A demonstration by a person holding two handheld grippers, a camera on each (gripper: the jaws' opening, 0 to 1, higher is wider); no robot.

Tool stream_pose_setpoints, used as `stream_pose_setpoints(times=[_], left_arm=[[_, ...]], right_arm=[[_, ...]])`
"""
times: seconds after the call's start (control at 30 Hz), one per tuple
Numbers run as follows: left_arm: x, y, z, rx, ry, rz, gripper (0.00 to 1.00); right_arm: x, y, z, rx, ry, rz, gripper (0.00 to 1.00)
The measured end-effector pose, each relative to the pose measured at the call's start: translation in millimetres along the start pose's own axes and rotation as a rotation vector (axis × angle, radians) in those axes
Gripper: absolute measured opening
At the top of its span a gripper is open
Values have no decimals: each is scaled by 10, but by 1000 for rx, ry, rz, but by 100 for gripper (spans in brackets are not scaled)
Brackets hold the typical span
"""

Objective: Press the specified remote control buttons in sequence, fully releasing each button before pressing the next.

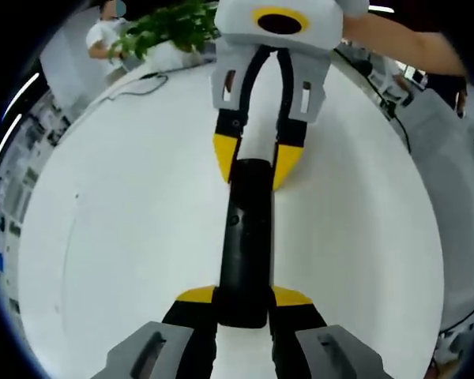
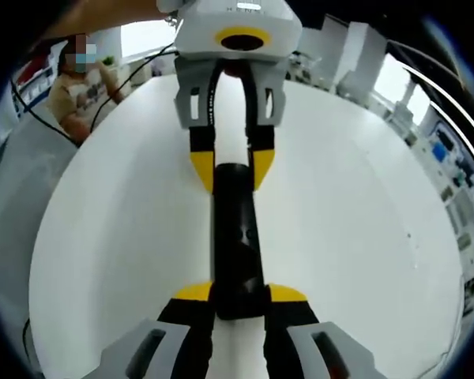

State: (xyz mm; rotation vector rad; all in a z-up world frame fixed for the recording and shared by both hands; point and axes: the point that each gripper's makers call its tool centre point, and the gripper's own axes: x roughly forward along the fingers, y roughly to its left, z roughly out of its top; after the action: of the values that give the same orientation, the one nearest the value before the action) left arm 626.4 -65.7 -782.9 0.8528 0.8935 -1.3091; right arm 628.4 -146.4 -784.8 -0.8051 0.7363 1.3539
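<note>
The long black plastic remote control [image 1: 245, 245] lies on the round white tabletop [image 1: 110, 237], between both grippers. The left gripper [image 1: 243, 304] and right gripper [image 2: 238, 298] each have jaws closed on one end. With both ends clamped, no jaw is free to press; uneven pulling could twist the remote.

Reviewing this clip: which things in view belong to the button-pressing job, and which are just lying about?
Job:
- remote, black, lying on the white table
- left gripper, jaws closed on one end of the remote
- right gripper, jaws closed on the other end

Lying about:
- plant at the table's far edge
- cable near the plant
- seated person beyond the table
</note>
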Motion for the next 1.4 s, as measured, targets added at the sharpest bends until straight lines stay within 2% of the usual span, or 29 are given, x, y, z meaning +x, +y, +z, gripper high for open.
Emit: stream_pose_setpoints(times=[0.17, 0.4, 0.83, 1.13, 1.27, 1.4], left_arm=[[3, 8, -2, -3, 3, -16, 24], [3, 3, -5, -2, 4, -6, 24], [-5, 12, -2, 18, 5, 27, 26], [-39, 10, -10, 22, -48, 119, 28], [-69, 40, -13, 3, -84, 199, 31], [-119, 93, -28, -33, -140, 289, 38]], right_arm=[[6, 3, 3, -2, 7, 21, 21], [8, 10, 2, 0, 7, 33, 22], [-1, 45, 27, -12, 11, 8, 25], [-16, 36, 31, -26, 7, -50, 28], [-29, 9, 26, -17, 2, -97, 31], [-38, 12, 12, -12, -8, -133, 29]])
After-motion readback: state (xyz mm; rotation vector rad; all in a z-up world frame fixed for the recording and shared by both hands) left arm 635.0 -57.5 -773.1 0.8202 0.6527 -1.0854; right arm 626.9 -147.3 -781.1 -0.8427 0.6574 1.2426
